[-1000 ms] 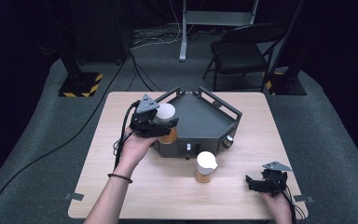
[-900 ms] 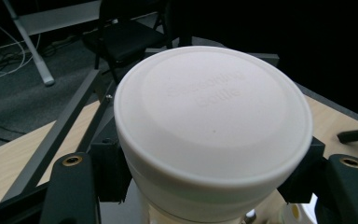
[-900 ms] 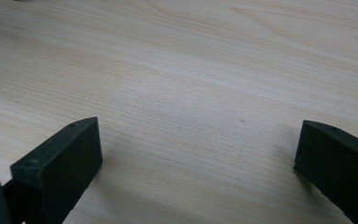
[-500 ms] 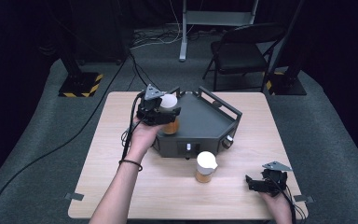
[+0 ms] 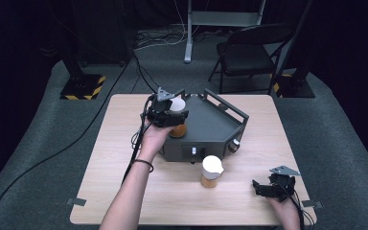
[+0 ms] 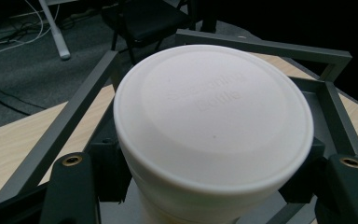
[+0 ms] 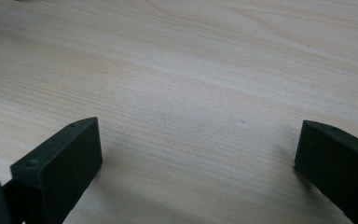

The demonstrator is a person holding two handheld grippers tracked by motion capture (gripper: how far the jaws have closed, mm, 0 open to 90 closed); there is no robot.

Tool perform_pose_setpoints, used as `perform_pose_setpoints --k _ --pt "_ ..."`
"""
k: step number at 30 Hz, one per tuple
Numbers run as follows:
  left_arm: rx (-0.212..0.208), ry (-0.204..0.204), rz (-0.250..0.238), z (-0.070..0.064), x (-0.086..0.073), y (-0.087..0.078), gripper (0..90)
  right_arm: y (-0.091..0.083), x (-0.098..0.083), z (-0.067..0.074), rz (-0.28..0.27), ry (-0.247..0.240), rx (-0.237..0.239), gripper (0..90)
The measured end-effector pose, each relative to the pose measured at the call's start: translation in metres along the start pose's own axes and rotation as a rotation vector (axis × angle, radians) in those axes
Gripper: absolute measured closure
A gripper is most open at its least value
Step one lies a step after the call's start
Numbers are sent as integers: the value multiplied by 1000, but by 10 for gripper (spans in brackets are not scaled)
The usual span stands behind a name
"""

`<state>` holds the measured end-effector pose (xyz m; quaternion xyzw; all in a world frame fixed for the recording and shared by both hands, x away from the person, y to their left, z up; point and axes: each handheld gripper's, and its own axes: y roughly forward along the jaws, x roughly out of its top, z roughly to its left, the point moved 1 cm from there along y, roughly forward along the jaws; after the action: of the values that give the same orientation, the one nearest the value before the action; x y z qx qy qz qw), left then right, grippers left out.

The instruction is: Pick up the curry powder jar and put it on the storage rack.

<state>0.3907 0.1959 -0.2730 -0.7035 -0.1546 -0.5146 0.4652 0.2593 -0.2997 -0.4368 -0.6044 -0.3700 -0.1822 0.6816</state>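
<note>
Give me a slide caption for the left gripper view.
Left gripper clamps a white-lidded bottle above the grey tray.

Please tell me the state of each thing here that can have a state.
left gripper: shut on held bottle
held bottle: white lid on, upright, over grey tray
grey tray: on table
second bottle: lid on, upright, on table
right gripper: open, empty

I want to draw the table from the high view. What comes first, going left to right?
Left gripper holding a white-lidded jar → second jar standing on the table → right gripper.
</note>
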Motion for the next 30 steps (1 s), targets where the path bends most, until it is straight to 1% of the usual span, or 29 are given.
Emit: perform_pose_setpoints --k 7,9,12,13,14,15,16,18,23,28,30 --pt "-9 -3 12 1 3 1 326 0 0 0 0 -1 0 0" --pt "-12 -14 7 2 2 0 295 0 0 0 0 -1 0 0" --pt "1 -10 13 1 3 -3 238 0 0 0 0 0 0 0" --pt "4 -18 9 3 3 -7 199 0 0 0 0 -1 0 0" --pt "4 -18 9 3 3 -7 179 0 0 0 0 -1 0 0" --pt "8 -22 6 3 2 -9 179 0 0 0 0 -1 0 0" --pt "20 -25 4 2 2 -11 146 0 0 0 0 -1 0 0" --pt "25 -18 0 3 0 -16 116 0 0 0 0 -1 0 0" --pt "33 0 5 3 -3 -29 87 0 0 0 0 -1 0 0" --pt "18 20 -15 4 -8 -47 71 0 0 0 0 -1 0 0" --pt "12 31 -34 3 -13 -55 67 0 0 0 0 -1 0 0"
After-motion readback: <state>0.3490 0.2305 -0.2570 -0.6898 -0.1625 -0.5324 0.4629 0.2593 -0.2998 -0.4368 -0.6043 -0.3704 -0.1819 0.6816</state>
